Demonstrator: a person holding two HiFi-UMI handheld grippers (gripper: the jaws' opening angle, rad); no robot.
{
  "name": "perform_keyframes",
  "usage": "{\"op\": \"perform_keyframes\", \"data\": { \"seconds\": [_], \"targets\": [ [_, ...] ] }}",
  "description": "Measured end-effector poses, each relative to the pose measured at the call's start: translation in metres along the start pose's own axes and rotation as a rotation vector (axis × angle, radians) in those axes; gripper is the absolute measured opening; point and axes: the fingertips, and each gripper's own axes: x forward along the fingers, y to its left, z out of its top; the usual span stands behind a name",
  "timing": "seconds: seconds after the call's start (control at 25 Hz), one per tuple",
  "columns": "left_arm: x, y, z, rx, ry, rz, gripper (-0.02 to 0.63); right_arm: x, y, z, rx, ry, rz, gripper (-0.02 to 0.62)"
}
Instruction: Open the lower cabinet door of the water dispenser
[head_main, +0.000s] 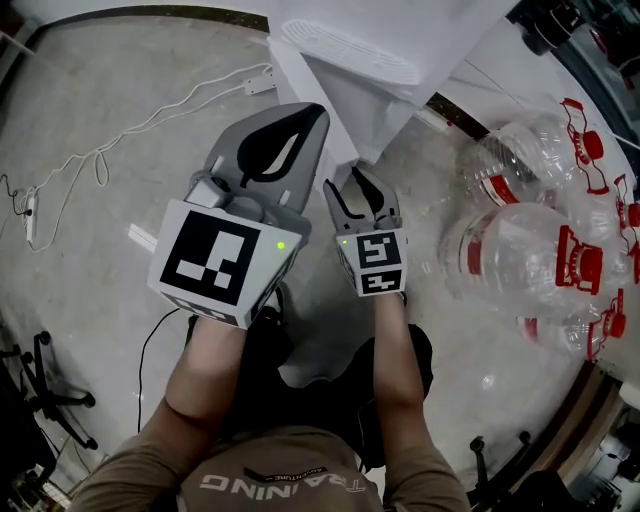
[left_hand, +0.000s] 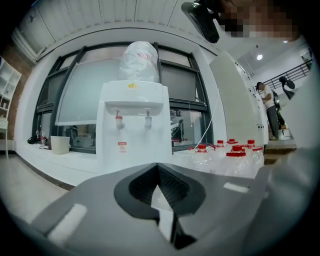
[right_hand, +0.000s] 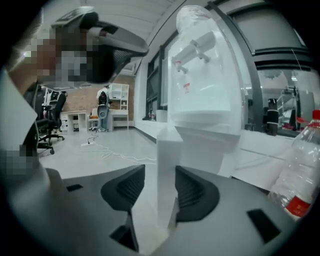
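As seen from overhead, mostly pale stone floor (head_main: 110, 70), spreading under everything else. Next in bulk, white water dispenser (head_main: 330, 30) against the window wall, upturned bottle on top and two taps on its face (plainest in the left gripper view (left_hand: 132, 125)). Below the taps, lower cabinet door (head_main: 360, 125) swung out from the body, free edge turned toward the person.

To the right of the dispenser, cluster of clear water bottles (head_main: 530, 250) with red caps and labels, lying on the floor, well apart from both grippers.

Left gripper (head_main: 275, 150) held up in front of the dispenser, just left of the door and clear of it; jaws together at the tips, nothing between them (left_hand: 158, 167). Faces the dispenser front squarely in its own view.

Right gripper (head_main: 362, 195) lower and smaller in the head view, right at the door's free edge. Jaws apart, one on each side of that upright white edge (right_hand: 166, 150), which stands between them. Right pad looks to touch the door; a sliver of floor shows between the left pad and the door, so not clamped.

Smallest, thin white cable (head_main: 130, 130) looping across the floor to the left, well away from the door.
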Motion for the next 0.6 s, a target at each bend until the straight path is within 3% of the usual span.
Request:
{"op": "perform_keyframes", "data": {
  "seconds": [0.4,0.6],
  "targets": [
    [-0.011,-0.001,0.005,-0.017,-0.001,-0.009,-0.005,0.003,-0.005,0.027,0.002,-0.079,0.029,0.199],
    [-0.020,0.016,0.006,-0.045,-0.018,0.031,-0.005,0.007,0.014,0.031,-0.022,-0.075,0.053,0.169]
  ]
}}
